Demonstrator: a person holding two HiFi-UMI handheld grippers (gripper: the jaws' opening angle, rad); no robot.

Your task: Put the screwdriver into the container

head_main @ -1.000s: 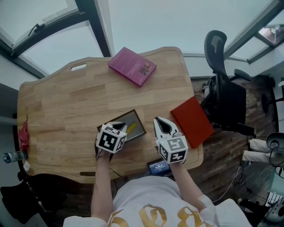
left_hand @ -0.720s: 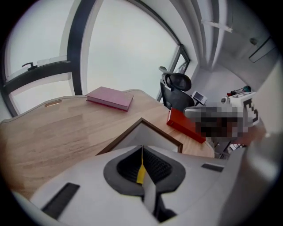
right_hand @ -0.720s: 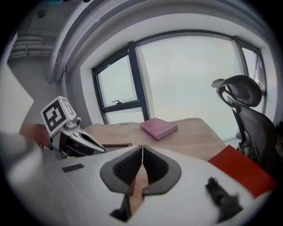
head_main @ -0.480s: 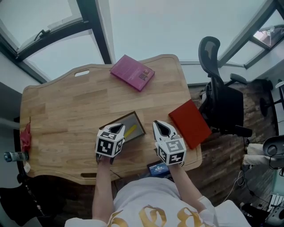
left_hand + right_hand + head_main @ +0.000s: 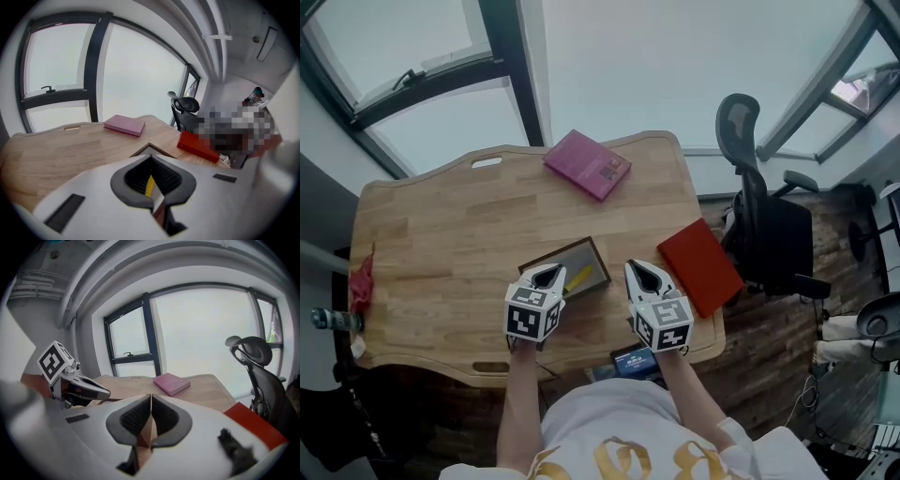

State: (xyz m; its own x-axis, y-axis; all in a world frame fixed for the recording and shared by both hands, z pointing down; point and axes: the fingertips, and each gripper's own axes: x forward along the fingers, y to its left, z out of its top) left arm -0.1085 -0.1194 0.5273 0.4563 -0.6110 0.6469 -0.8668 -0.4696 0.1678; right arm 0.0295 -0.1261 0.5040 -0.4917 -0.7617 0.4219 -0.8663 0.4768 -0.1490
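A yellow-handled screwdriver (image 5: 577,277) lies inside the shallow dark-rimmed container (image 5: 572,249) near the table's front middle. My left gripper (image 5: 547,272) hovers at the container's near left side with its jaws shut and nothing held. In the left gripper view the screwdriver (image 5: 149,186) shows as a yellow strip through the hollow behind the shut left gripper (image 5: 150,159), with the container's corner (image 5: 161,151) just beyond. My right gripper (image 5: 643,270) is to the right of the container, shut and empty; its view shows the right gripper (image 5: 151,397) with the jaws pressed together.
A pink book (image 5: 588,164) lies at the table's far side and a red book (image 5: 700,265) at its right edge. An office chair (image 5: 759,187) stands beyond that edge. A small blue device (image 5: 633,359) sits at the front edge, and a red object (image 5: 361,281) at the left edge.
The table has slid lower in the head view as the camera tilted. Both grippers keep about the same place beside the container, and the screwdriver stays inside it.
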